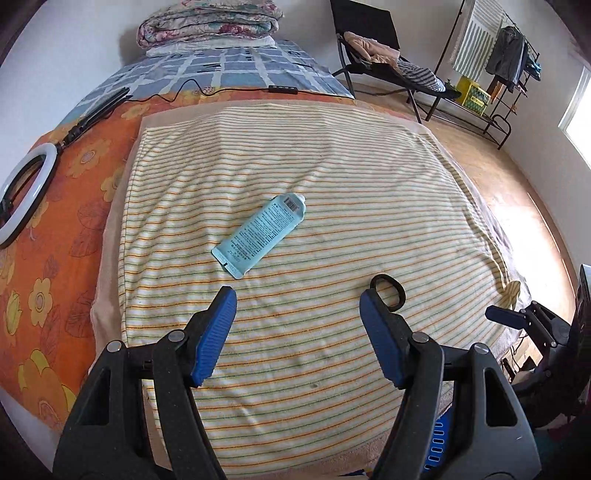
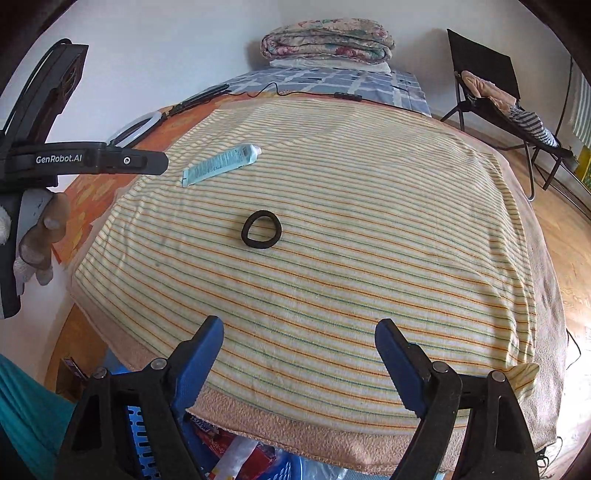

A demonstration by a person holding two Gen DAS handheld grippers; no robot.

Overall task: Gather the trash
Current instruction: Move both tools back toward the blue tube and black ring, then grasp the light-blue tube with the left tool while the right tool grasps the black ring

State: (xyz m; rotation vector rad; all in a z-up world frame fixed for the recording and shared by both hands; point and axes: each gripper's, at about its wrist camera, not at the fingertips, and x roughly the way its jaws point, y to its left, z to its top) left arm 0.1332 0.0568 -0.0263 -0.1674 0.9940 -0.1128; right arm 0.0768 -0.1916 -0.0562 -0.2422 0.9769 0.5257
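Trash is waiting in two places here: some wrappers and plastic are already lying in the blue slotted basket [image 2: 144, 443] at the foot of the bed, below the near edge of the bedding, while a pale blue tube [image 1: 260, 233] is lying flat on the striped towel [image 1: 332, 369], barcode side up, its crimped end pointing toward the near left. The left gripper [image 1: 298, 301] is hovering over the towel with its blue-padded jaws spread wide and nothing between them; the tube is sitting just beyond its left finger, not touching it. A black hair tie [image 1: 388, 291] is resting on the towel beside the tip of that gripper's right finger, partly hidden by it. The right gripper [image 2: 299, 332] is hanging over the near edge of the bed, its jaws also parted and empty, with the hair tie lying ahead of it and the tube farther off to the left. A gloved hand [image 2: 38, 240] is gripping the left tool at the side. Farther back, a ring light [image 1: 26, 192] is lying on the orange floral sheet [image 1: 55, 258], folded quilts [image 1: 207, 27] are sitting stacked at the head of the bed, and a black chair [image 1: 373, 48] draped with clothes is standing by the wall.
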